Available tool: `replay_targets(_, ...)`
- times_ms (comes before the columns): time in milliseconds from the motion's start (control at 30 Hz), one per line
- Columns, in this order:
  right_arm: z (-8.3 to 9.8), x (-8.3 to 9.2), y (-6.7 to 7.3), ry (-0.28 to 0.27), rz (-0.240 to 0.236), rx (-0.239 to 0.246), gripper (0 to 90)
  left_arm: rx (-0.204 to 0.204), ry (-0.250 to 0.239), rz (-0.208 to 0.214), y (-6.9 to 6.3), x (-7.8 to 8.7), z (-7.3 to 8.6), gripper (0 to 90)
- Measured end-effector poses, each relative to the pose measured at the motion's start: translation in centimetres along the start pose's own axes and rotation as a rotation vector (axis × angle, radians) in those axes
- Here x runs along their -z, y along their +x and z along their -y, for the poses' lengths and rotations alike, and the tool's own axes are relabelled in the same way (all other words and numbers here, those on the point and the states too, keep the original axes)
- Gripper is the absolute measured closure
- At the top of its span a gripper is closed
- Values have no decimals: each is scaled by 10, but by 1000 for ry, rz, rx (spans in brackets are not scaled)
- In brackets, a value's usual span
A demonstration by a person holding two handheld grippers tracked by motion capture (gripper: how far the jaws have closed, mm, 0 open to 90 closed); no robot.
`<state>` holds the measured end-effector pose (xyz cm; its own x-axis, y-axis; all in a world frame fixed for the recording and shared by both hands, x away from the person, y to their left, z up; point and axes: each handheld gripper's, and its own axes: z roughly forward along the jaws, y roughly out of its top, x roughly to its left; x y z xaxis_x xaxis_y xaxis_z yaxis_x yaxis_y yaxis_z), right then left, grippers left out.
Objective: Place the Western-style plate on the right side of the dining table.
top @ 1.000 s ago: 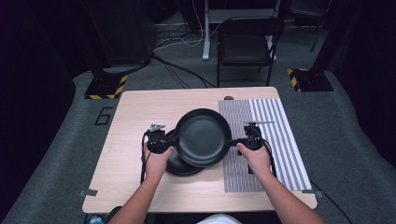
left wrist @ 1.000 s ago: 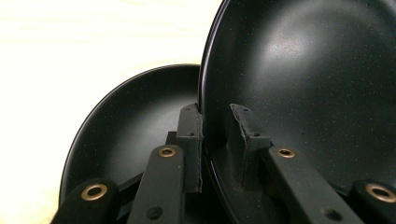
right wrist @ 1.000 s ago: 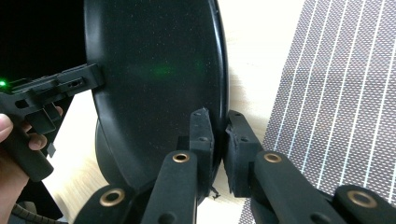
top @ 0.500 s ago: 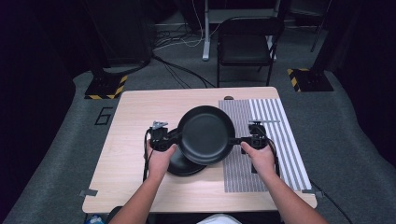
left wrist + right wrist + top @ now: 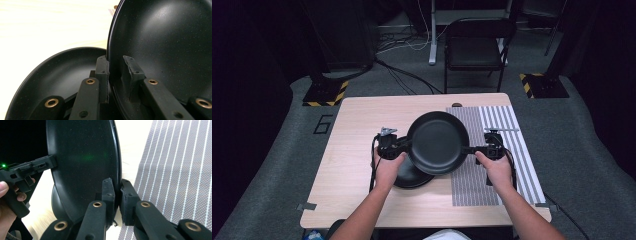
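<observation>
Both grippers are on the round black non-stick plate (image 5: 438,142), one at each side of its rim — the left gripper (image 5: 398,147) pinching the left edge, the right gripper (image 5: 481,149) pinching the opposite edge. In the left gripper view the jaws sit one on each face of the rim; in the right gripper view they are clamped the same way. Gripping two sides looks like a way to carry a wide, shallow dish level. It hangs above the light wooden table (image 5: 362,130), partly over a second black plate (image 5: 409,175) lying flat beneath it and partly over the grey-and-white striped mat (image 5: 507,130). Whether it is bound for the mat is only a guess. A dark folding chair (image 5: 474,52) stands well beyond the table; nothing on the mat blocks a landing.
</observation>
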<state>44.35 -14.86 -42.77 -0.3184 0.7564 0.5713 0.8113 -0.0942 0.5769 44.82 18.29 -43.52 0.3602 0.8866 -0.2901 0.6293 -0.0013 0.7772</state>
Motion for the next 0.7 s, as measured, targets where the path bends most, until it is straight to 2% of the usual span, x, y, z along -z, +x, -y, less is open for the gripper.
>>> replay_targets(333, 4, 11, -11, -29, 7, -37, 837, -23, 13, 19, -12, -10, -4, 750)
replay_targets(700, 8, 30, -22, -74, 17, -56, 840, -48, 20, 60, -28, -22, -11, 751)
